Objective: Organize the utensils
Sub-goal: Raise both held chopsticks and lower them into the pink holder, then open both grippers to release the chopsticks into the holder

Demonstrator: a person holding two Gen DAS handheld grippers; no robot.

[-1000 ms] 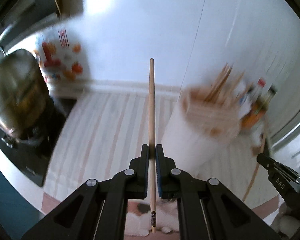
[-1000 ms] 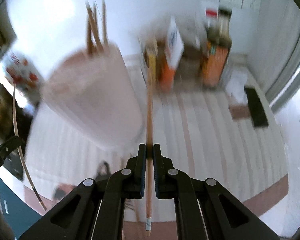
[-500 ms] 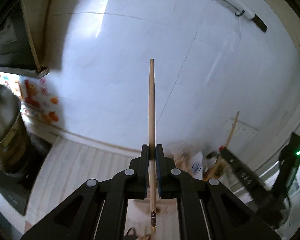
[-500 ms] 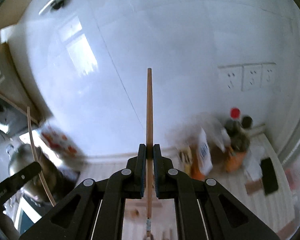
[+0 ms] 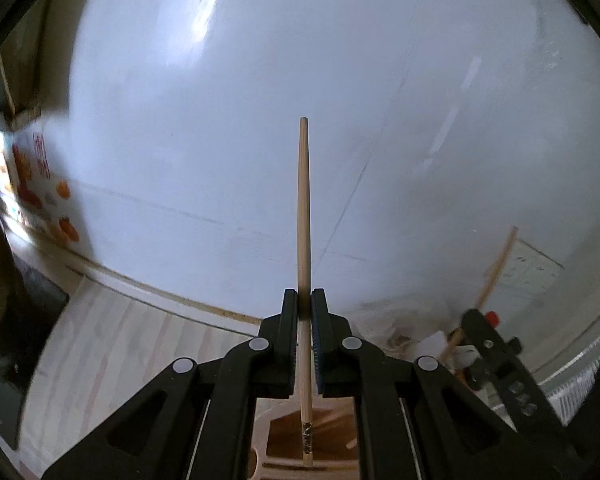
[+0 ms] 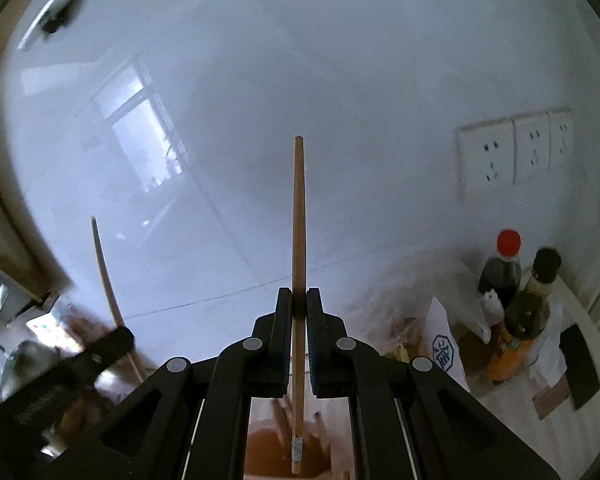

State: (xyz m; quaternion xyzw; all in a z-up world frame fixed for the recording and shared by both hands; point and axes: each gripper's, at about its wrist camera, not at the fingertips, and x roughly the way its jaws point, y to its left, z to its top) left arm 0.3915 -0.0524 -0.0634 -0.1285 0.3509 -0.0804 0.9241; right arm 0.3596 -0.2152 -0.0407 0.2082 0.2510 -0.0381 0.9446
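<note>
My left gripper is shut on a wooden chopstick that points up at the white wall; its lower end hangs over the open top of the utensil holder, where other chopsticks lie. My right gripper is shut on a second wooden chopstick, held upright, with its lower end over the holder's brown inside. Each gripper shows in the other's view, the right one and the left one, each with its chopstick.
Dark sauce bottles and bags stand at the right by the wall sockets. A metal pot and a stove edge are at the left. The striped countertop runs along the white tiled wall.
Both grippers tilted up from the counter to the wall and came over the holder. The chopsticks' lower ends now hang over its opening. Both grips are unchanged.
</note>
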